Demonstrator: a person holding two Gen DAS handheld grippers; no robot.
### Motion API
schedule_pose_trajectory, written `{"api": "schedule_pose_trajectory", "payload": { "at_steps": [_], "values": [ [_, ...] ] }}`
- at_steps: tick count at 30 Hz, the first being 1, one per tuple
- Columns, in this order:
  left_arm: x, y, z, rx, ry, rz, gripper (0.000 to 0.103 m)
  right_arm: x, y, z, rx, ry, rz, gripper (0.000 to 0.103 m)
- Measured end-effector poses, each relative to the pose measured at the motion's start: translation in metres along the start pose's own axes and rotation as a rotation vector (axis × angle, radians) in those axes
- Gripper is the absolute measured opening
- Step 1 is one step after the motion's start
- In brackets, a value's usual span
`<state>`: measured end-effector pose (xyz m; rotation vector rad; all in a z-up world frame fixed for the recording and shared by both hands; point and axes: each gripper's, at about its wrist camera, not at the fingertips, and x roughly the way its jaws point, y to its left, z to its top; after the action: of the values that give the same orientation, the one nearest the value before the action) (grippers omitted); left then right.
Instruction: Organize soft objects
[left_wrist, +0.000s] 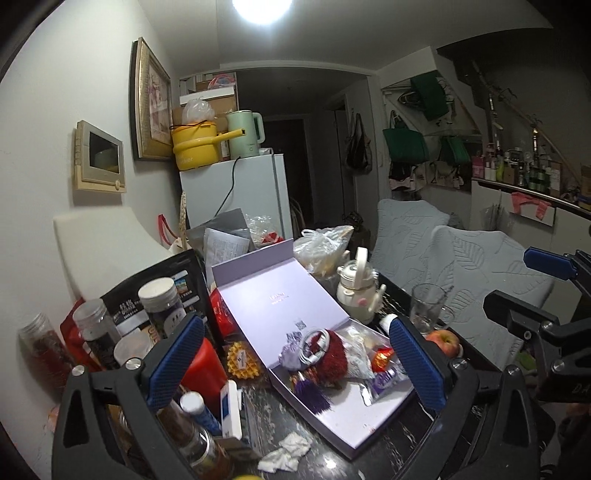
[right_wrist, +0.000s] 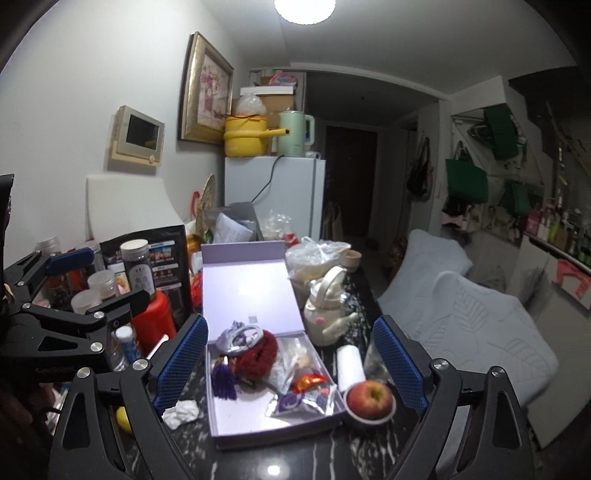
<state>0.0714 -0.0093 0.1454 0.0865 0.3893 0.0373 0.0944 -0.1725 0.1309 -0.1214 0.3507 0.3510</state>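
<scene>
I am holding both claws wide apart and empty above the table: the left gripper (left_wrist: 295, 363) and the right gripper (right_wrist: 290, 363) are each framing the open box (right_wrist: 236, 421). Lying in the box are the soft things: a red knit (right_wrist: 256, 354), a purple tassel (right_wrist: 224, 380) and a grey pouch (right_wrist: 231, 338) with a white cable. The knit is looking light and squashy, so I would pinch its bulk mid-body. The left view is showing a yellow waffle piece (left_wrist: 242, 360) beside the box; the right view is showing the apple (right_wrist: 369, 397) in its dish.
</scene>
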Motion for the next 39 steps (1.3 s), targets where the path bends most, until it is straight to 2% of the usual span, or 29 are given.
{"api": "schedule_pose_trajectory", "payload": {
  "at_steps": [7,16,25,39],
  "values": [
    [-0.030,-0.004,-0.021,-0.014,0.003,-0.037,0.102,-0.034,0.010,-0.023,0.001,0.011,-0.055,0.097],
    [-0.047,-0.006,-0.057,-0.027,0.043,-0.070,0.102,-0.059,0.016,-0.061,0.045,0.049,-0.106,0.097],
    [-0.050,-0.014,-0.093,-0.043,0.109,-0.121,0.102,-0.063,0.020,-0.097,0.079,0.117,-0.129,0.097],
    [-0.039,-0.021,-0.123,-0.048,0.171,-0.122,0.102,-0.052,0.018,-0.135,0.145,0.194,-0.099,0.097]
  ]
}}
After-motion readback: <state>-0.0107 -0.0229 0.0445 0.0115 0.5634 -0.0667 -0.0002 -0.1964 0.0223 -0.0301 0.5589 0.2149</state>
